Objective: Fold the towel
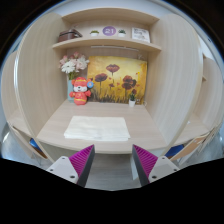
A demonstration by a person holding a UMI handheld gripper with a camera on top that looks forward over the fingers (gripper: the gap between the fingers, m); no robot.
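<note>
Pale wood covers nearly everything in view: a desk (pixel 60 135) set in an alcove, with side walls and two shelves above. White and folded flat, the towel (pixel 97 128) lies on the desk top in the lower middle of the frame, just beyond the fingers and well clear of them. At the bottom of the frame the gripper (pixel 114 163) stands wide open with nothing between its fingers; the magenta pads (pixel 83 160) face each other across an empty gap. Against the back wall, at the centre of the frame, hangs a poppy painting (pixel 116 79) in yellow and red. Left of it stands an orange toy figure (pixel 80 91), with a bunch of pale flowers (pixel 72 63) just above it. A small potted plant (pixel 131 98) sits at the painting's lower right. On the upper shelf (pixel 105 42), near the top of the frame, are a dark basket (pixel 68 35), a round plate (pixel 108 31) and a framed picture (pixel 140 35).
</note>
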